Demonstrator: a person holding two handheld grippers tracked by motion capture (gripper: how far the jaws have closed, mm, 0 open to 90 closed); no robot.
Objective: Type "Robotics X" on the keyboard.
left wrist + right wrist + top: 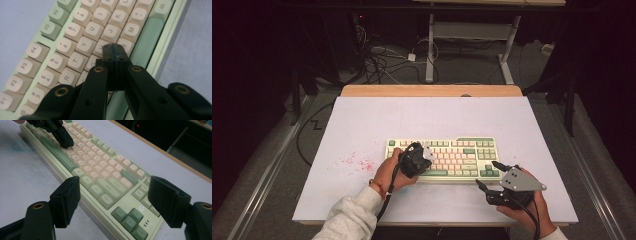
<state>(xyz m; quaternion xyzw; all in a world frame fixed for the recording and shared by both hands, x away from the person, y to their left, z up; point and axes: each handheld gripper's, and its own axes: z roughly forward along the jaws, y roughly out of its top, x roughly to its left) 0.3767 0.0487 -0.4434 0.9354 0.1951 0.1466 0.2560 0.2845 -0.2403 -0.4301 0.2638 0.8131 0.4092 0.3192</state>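
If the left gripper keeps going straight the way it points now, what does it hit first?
Most likely the keyboard: the shut left gripper aims down at the letter keys around H, just above the space bar. Whether it already touches a key is unclear.

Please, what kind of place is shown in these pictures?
Probably a lab or workshop set up for recording, not a home. A keyboard lies alone on a white-topped table, loose cables run over the floor behind, and another desk's metal frame stands in a dark room.
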